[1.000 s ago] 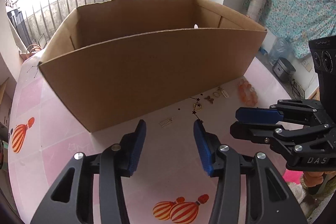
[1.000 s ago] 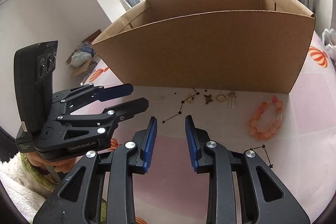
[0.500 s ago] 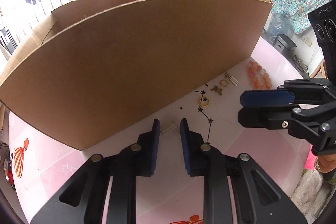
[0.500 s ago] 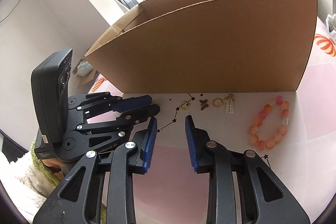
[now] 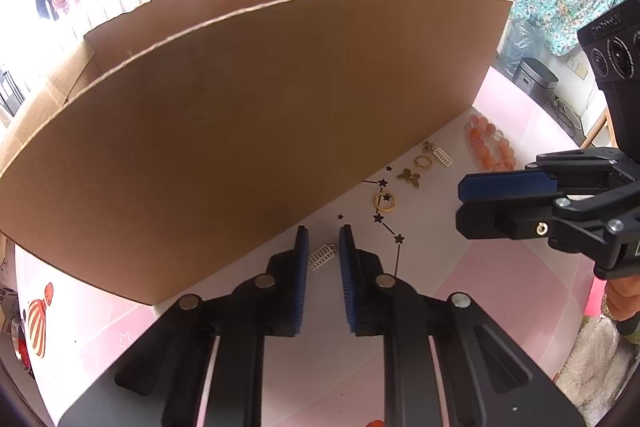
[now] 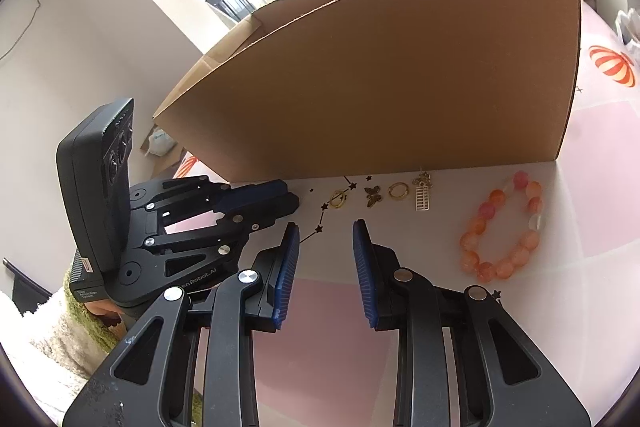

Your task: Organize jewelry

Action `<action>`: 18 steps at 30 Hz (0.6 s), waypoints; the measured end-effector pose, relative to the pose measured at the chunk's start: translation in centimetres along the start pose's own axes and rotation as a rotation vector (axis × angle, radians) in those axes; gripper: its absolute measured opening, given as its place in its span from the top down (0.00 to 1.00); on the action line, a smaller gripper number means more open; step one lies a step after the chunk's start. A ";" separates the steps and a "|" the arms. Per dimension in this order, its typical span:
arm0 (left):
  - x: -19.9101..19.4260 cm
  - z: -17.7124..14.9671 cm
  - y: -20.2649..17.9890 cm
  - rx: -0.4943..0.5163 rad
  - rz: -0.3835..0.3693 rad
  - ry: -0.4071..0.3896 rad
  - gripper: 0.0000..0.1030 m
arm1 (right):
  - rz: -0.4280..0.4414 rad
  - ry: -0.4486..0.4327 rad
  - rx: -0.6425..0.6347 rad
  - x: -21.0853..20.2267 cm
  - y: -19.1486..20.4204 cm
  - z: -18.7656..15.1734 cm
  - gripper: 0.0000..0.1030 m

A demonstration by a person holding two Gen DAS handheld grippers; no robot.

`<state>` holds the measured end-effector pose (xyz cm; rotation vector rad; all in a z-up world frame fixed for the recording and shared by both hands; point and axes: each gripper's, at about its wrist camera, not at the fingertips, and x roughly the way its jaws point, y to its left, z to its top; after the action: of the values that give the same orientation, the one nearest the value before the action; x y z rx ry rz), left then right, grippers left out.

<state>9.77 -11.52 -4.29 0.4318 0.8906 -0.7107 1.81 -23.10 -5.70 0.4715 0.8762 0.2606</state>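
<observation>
A large open cardboard box (image 5: 256, 123) stands on the pink patterned tablecloth (image 5: 472, 291), and the jewelry lies in a row along the foot of its near wall. The left gripper (image 5: 322, 247) points steeply down at that row with its jaws closing; the gap is already narrow, and a small silver ladder-shaped charm (image 5: 321, 256) lies on the cloth between the blue pads (image 5: 303, 267), which do not yet press on it. The right gripper (image 6: 325, 255) hangs partly open over bare cloth, holding nothing and touching nothing. Ahead of it lie an orange bead bracelet (image 6: 505, 227) off to the right, a second ladder charm (image 6: 422, 197), a gold ring (image 6: 398, 190), a butterfly charm (image 6: 373, 195) and a gold hoop (image 6: 339, 199), each apart from the next.

A second ago the left jaws stood wide, well short of the charm; since then they have drawn in around it and the gripper has come closer to the box. The right gripper's gap is unchanged, though it too has edged nearer the jewelry.
</observation>
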 end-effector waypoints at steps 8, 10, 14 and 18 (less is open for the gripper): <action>-0.2 -0.5 -0.6 -0.009 -0.006 -0.008 0.96 | 0.000 -0.009 0.017 -0.6 -0.4 -0.1 0.73; -0.3 -0.7 -0.4 -0.035 -0.016 -0.008 0.96 | -0.005 -0.011 0.018 -0.7 -0.3 -0.2 0.73; -1.1 -1.4 0.5 -0.094 -0.026 -0.022 0.96 | -0.012 -0.015 0.016 -0.8 0.0 -0.1 0.73; -1.8 -2.1 1.2 -0.141 -0.024 -0.034 0.96 | -0.018 -0.019 -0.001 -0.6 0.6 0.1 0.73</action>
<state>8.68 -8.69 -3.91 0.2829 0.9088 -0.6705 1.50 -22.92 -4.92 0.4643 0.8615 0.2401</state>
